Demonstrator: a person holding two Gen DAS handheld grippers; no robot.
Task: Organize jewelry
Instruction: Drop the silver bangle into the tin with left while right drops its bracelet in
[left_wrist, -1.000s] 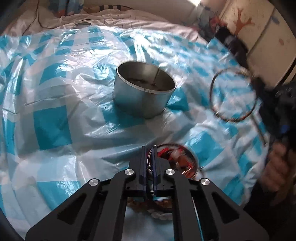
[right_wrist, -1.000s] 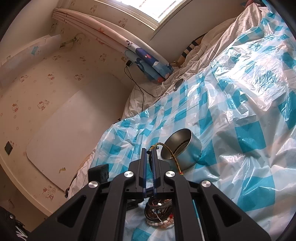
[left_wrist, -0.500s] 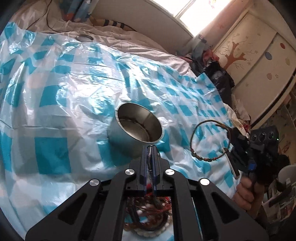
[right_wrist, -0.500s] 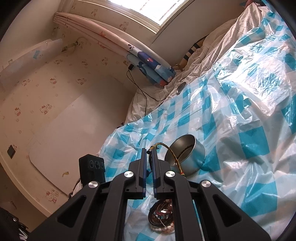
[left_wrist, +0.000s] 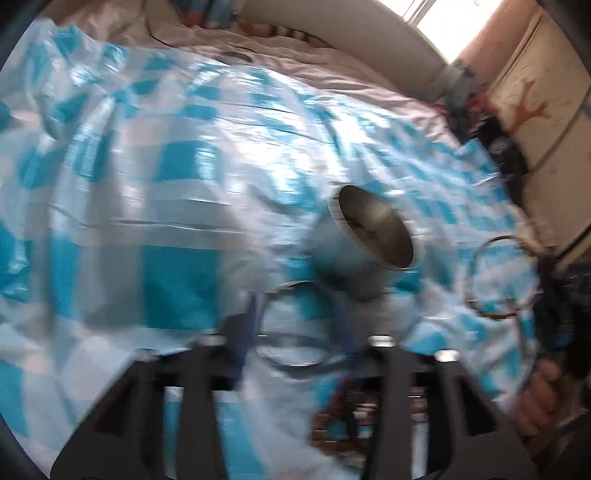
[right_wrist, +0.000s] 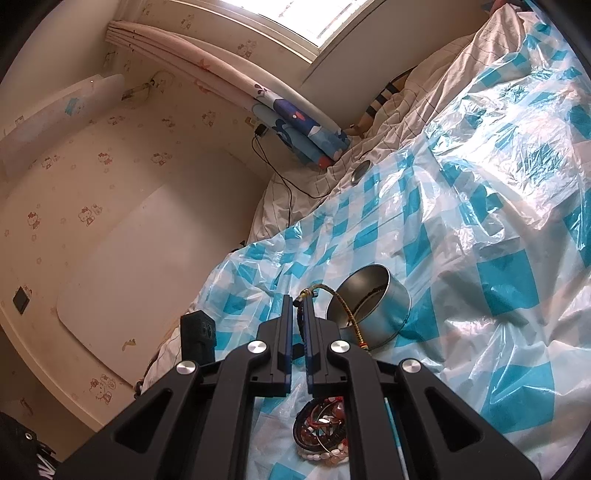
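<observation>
L gripper (left_wrist: 295, 325) jaws are opening w/ a thin silver bangle (left_wrist: 295, 325) loose between them, just short of the metal tin (left_wrist: 369, 240), likely so it drops toward the tin. R gripper (right_wrist: 298, 306) is pinched tight on a corded bracelet (right_wrist: 343, 306), held up near the tin's rim, prob. waiting its turn. Remaining jewelry pile (right_wrist: 323, 432) sits on the blue-check plastic sheet (right_wrist: 480, 258) below R gripper.

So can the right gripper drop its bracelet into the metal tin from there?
Probably yes. The right gripper is shut on the bracelet, the tin stands open just past its fingertips, and nothing sits between them. It would still need a short move forward.
</observation>
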